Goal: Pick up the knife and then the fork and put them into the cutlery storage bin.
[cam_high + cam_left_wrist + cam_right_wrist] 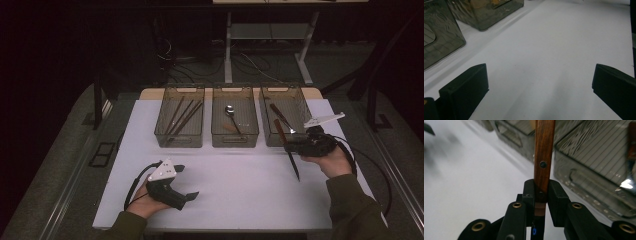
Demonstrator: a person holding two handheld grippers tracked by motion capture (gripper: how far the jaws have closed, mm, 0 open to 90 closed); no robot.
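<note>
Your left gripper (pixel 186 181) sits nearest the camera, low on the white table (pixel 240 185), its jaws spread wide with only bare tabletop between them. Your right gripper (pixel 291 146) is at the table's right side, just in front of the right bin (pixel 284 122), and its jaws are pinched on a knife (pixel 288 149): in the right gripper view the wooden handle with its rivet rises straight up from between the pads, and in the high view the dark blade points down toward you, over the table.

Count three clear bins in a row across the far half of the table. Left bin (pixel 180 122): several long dark sticks, chopsticks by the look of them, lying lengthwise; you cannot count them exactly from here. Middle bin (pixel 235 123): one spoon (pixel 231 116), bowl end away from you, with something pale and brownish beside its handle that is too blurred to name. That right bin holds one more knife (pixel 280 116) with a dark handle, lying at a slant. So two knives in all, one gripped and one binned.
</note>
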